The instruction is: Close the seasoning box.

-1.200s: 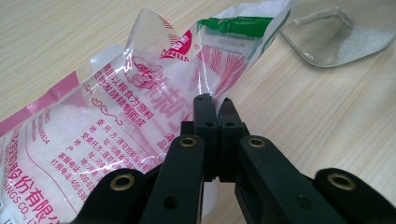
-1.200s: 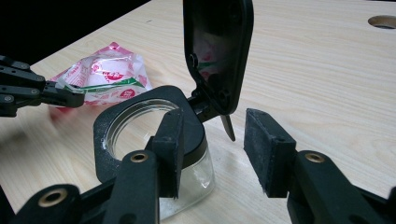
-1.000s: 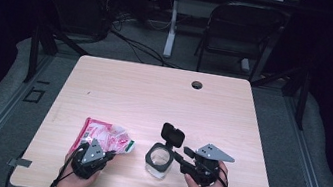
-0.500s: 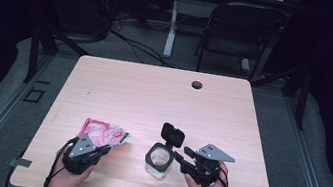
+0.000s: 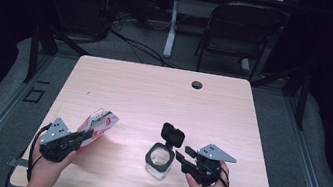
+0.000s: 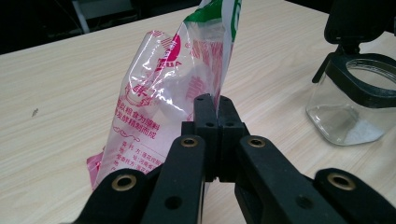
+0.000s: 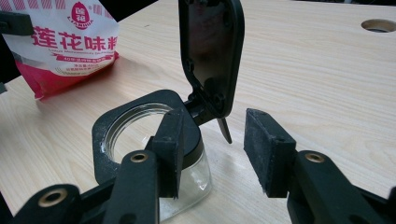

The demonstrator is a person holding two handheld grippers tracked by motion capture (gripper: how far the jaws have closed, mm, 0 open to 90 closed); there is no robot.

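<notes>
A red-and-white bag point(image 5: 98, 124) is pinched off the counter point(image 5: 154, 96) by the left tool point(image 5: 83, 136), while the right tool point(image 5: 181, 157) is held open beside a lid-up glass jar point(image 5: 159, 161).

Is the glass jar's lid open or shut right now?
Open. The black flip lid stands up on its hinge behind the glass jar, leaving the round mouth uncovered. The jar looks nearly empty.

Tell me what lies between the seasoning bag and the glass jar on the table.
Nothing: in the high view, only bare wooden table separates the seasoning bag from the glass jar with its flip lid open.
</notes>
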